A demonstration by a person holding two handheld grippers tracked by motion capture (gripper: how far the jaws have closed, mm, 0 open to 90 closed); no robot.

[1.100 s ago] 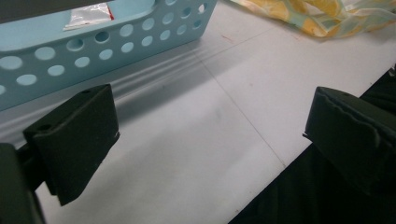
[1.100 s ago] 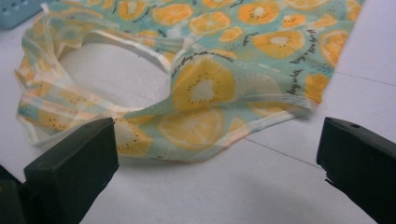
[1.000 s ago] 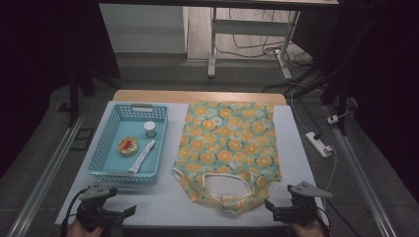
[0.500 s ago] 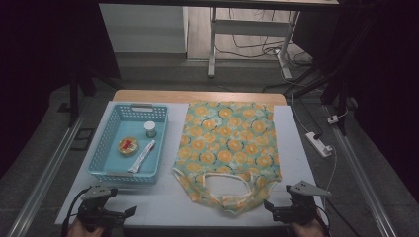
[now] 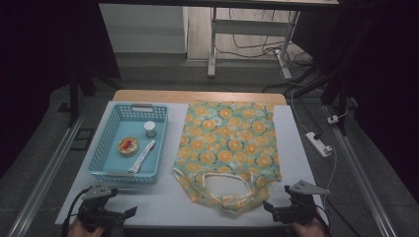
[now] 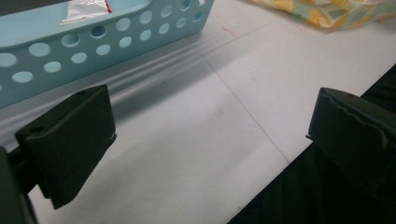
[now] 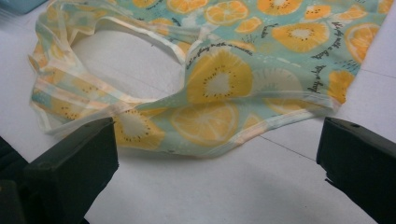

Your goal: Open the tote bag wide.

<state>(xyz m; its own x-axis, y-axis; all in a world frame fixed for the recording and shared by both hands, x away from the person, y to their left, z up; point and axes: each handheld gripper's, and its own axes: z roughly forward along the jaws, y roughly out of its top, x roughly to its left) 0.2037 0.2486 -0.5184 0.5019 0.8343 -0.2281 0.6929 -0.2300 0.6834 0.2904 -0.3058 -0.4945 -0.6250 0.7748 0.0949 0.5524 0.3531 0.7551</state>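
The right claw (image 5: pixel 269 206) sits at the near edge of the tabletop (image 5: pixel 296 148), jaws spread wide and gripping nothing, pointed toward the handles of the fruit-print bag (image 5: pixel 227 143). In the right gripper view the two black jaws stand far apart on either side of the bag's near hem, with the looped handle (image 7: pixel 112 93) lying flat just beyond them; the cloth is near the jaws but not touched by them.

The left claw (image 5: pixel 129 213) rests at the near left corner, also released, its jaws wide apart over bare white surface. In the left gripper view the blue basket (image 6: pixel 116 39) stands just ahead of the jaws, its perforated wall facing them, and a corner of the bag shows at the far upper right.

The bag lies flat in the middle of the tabletop, opening and handles toward the person, its far edge near the wooden strip. The basket sits just beside it on the left, apart from it, and holds a small jar (image 5: pixel 150 129), a round tin (image 5: pixel 128 146) and a white tube (image 5: pixel 142 156)
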